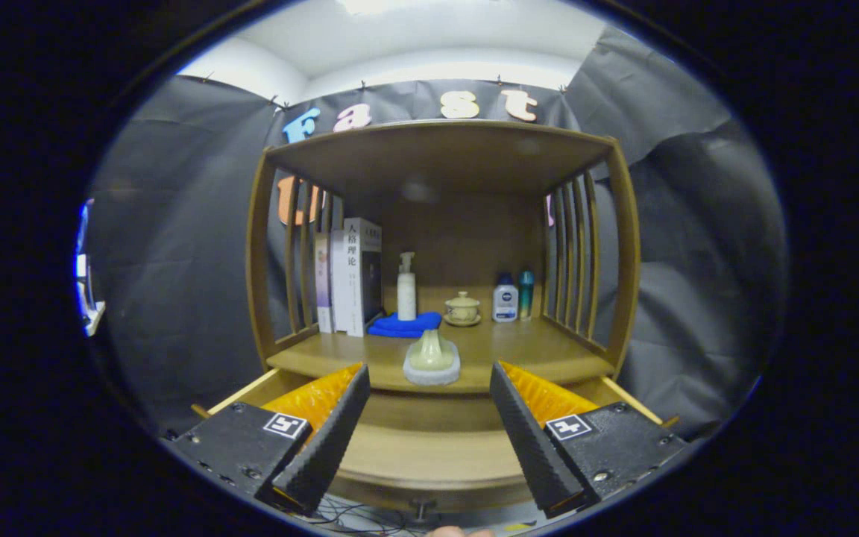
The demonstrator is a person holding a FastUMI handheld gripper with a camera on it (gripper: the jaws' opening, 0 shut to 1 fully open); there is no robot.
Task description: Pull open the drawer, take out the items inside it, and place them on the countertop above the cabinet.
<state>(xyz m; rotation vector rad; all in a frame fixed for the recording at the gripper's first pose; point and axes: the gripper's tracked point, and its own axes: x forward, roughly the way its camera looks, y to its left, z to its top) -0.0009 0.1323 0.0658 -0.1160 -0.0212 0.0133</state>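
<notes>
A row of upright books (347, 276) stands at the shelf's left side. A folded blue cloth (403, 325) lies beside them, with a white pump bottle (406, 287) behind it. A lidded ceramic cup on a saucer (462, 308) sits centrally. A white bottle (505, 298) and a teal bottle (526, 294) stand together at the right.

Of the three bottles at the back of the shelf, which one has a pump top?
The tall white bottle beside the books; the two bottles by the side slats have plain caps. The gripper is open.
</notes>
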